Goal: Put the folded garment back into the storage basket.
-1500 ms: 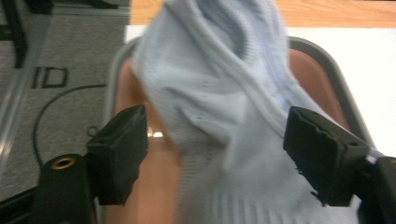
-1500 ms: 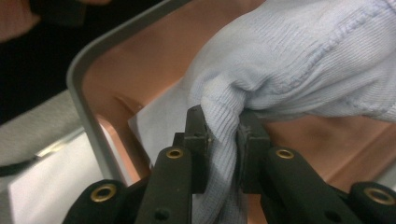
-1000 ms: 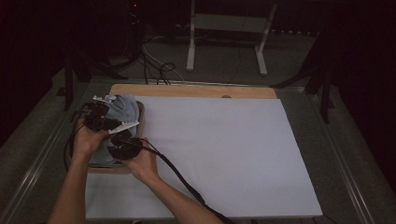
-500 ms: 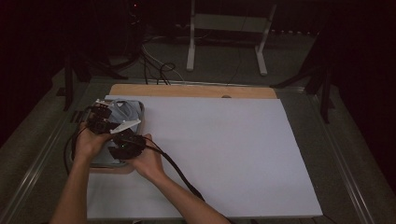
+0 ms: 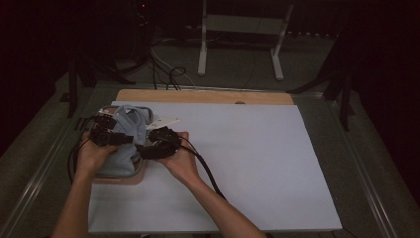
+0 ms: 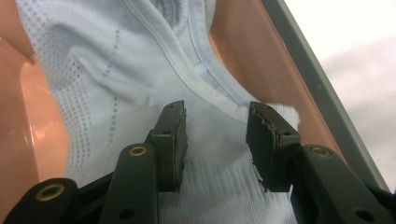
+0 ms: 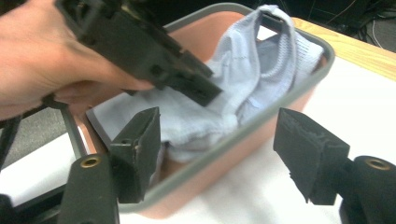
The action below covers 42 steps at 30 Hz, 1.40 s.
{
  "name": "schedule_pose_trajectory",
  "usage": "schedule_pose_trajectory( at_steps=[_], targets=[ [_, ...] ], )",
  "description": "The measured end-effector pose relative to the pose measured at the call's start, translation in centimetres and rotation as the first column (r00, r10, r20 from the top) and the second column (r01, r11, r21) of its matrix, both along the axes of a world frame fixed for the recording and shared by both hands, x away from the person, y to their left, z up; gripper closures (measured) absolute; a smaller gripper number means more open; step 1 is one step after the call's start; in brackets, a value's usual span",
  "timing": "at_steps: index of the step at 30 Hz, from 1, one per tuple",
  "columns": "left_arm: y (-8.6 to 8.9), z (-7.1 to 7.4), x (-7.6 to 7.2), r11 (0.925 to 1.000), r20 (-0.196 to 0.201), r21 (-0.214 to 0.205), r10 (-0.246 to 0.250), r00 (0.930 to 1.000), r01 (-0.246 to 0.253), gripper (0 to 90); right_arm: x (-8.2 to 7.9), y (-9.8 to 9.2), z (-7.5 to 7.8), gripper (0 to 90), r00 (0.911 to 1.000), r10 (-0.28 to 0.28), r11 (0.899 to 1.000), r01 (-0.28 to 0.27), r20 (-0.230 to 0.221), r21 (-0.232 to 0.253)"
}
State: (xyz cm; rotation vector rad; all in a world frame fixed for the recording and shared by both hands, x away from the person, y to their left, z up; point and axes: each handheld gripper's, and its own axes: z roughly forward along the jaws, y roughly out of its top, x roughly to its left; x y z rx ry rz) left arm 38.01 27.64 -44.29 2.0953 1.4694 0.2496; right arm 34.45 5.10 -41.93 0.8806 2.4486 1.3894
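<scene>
A pale blue knitted garment (image 5: 130,124) lies heaped in a salmon basin (image 5: 119,177) with a grey rim at the table's left. My left gripper (image 5: 131,140) reaches over the basin. In the left gripper view its jaws (image 6: 215,140) stand apart above the garment (image 6: 116,70) and have just opened a little; the pads do not press the cloth. My right gripper (image 5: 144,150) sits just right of the basin. In the right gripper view its jaws (image 7: 219,122) have been opening and stand wide with nothing held, facing the basin's rim (image 7: 261,116), the garment (image 7: 261,60) and the left gripper (image 7: 201,91).
A white sheet (image 5: 247,163) covers most of the table, and a wooden strip (image 5: 208,96) shows along its far edge. Black cables trail from both grippers over the sheet and the left edge. A white metal stand (image 5: 240,29) and more cables are on the floor beyond.
My right gripper has drawn back to the right, out of the basin and slightly up, and its jaws have opened. The left gripper has stayed over the garment.
</scene>
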Motion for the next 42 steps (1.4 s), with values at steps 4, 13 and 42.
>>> schedule_pose_trajectory(
  at_steps=[4,13,42],
  targets=[
    [0.2,0.2,-1.0,0.9999,0.008,0.012,-0.012,0.9999,0.012,59.6,-0.1,-1.2,0.0,30.0,0.9999,-0.01,1.0,0.01,0.006,-0.004],
    [0.3,-0.7,-1.9,0.9975,-0.062,0.059,-0.036,0.9974,0.04,66.3,0.1,-3.1,-0.1,29.3,0.9992,-0.037,0.999,0.037,0.017,-0.008],
    [-0.8,2.4,-5.1,0.9935,0.223,-0.102,0.073,0.972,-0.052,18.4,-0.5,-9.2,0.1,13.3,0.997,-0.07,0.997,0.069,0.033,0.041]
  ],
)
